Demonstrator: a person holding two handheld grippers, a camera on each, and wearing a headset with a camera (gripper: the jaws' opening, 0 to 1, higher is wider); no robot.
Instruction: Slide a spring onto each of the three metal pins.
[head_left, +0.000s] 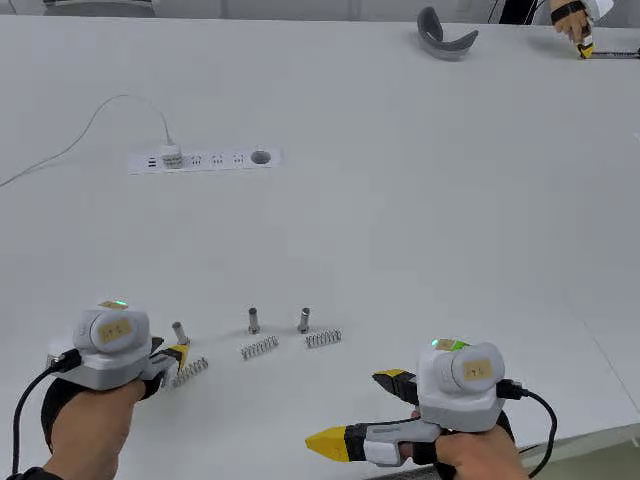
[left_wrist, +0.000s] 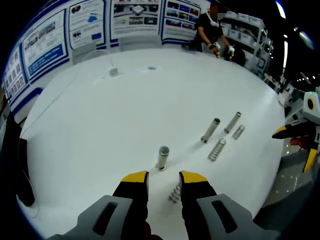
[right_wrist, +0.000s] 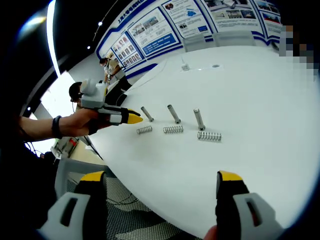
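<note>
Two hand-held claws, near side, both empty.
Left claw (left_wrist: 163, 178): near left, gripped from below by the left hand (head_left: 95, 425), tips pointing right. Its yellow-tipped jaws stand a narrow gap apart with nothing clamped between them. A dark band (right_wrist: 56, 126) circles the left wrist, and the forearm is bare. Right claw (right_wrist: 160, 176): near right, gripped by the right hand (head_left: 480, 455), tips pointing left toward the other claw. Its jaws are spread wide and hold nothing. The two claws are well apart.

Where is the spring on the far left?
The leftmost spring lies on the table at the head view's lower left, just in front of the leftmost pin, beside the left tool's yellow tips.
</note>
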